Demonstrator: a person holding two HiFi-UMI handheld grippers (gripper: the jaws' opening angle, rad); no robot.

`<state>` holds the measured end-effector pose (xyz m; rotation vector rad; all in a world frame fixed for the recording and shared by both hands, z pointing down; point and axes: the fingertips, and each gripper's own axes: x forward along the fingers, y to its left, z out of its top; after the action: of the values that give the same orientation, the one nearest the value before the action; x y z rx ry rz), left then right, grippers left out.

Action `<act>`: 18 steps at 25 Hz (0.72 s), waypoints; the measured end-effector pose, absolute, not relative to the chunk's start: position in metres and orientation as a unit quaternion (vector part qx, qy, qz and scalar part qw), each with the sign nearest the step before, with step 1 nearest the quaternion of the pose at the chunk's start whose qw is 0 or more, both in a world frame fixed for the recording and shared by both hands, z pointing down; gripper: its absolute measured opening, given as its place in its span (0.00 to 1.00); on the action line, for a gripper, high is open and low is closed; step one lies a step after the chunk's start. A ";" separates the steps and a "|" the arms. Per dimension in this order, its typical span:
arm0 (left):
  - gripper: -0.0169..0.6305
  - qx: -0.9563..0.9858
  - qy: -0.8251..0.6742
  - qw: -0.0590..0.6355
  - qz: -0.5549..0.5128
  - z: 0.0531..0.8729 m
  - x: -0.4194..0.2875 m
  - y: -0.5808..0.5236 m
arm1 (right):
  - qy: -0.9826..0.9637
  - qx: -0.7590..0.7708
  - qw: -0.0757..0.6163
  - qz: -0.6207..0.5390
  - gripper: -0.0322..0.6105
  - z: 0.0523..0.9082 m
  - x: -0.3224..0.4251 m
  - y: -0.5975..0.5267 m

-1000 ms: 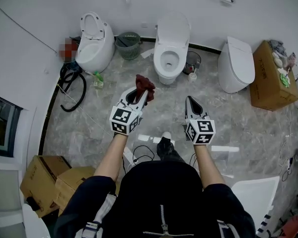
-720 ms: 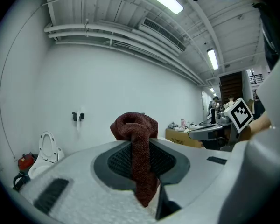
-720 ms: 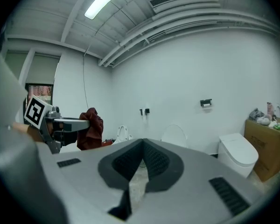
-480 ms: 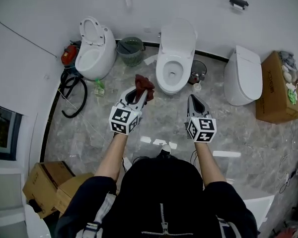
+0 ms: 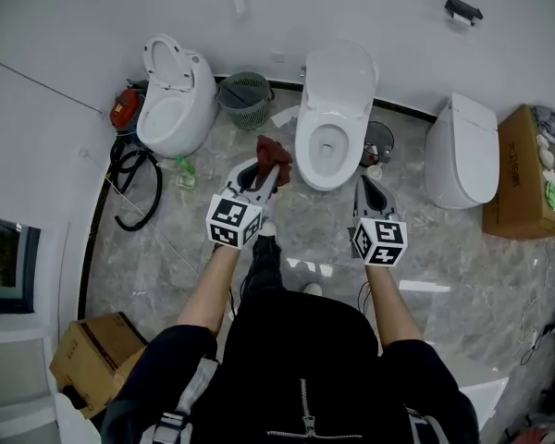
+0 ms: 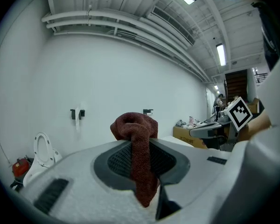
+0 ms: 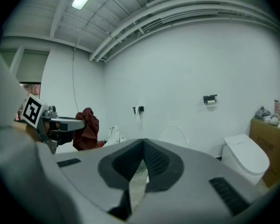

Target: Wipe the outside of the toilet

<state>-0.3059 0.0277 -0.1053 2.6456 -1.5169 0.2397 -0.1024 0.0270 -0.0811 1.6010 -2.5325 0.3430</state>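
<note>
Where it stands against the white wall (image 5: 398, 26), we find the toilet (image 5: 331, 109) with its lid raised, ahead of both grippers and apart from them. We record the left gripper (image 5: 270, 172) clamped on a dark red cloth (image 5: 272, 151) just left of the bowl, and the right gripper (image 5: 362, 186) closed on nothing near the bowl's right side. A green basket (image 5: 243, 95) sits between this toilet and a second toilet (image 5: 171, 100) to its left.

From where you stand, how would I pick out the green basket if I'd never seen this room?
Three toilets stand along the white back wall. The green basket sits at the wall's foot between the left toilet and the middle toilet. It is the only green, lattice-sided bin; the other bin, right of the middle toilet, is dark.
</note>
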 end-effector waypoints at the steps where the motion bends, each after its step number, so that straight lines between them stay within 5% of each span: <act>1: 0.16 0.867 -0.491 0.041 0.078 -0.103 -0.311 0.010 | -0.835 0.535 0.065 0.114 0.06 -0.079 -0.107 0.013; 18: 0.16 0.920 -0.376 0.046 0.101 -0.054 -0.368 -0.257 | -0.764 0.626 0.091 0.130 0.06 -0.050 -0.174 -0.174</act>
<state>-0.3675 -0.2573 -0.0536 2.8091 -1.1486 0.3079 -0.1738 -0.1736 -0.0496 1.8591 -2.2705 0.3849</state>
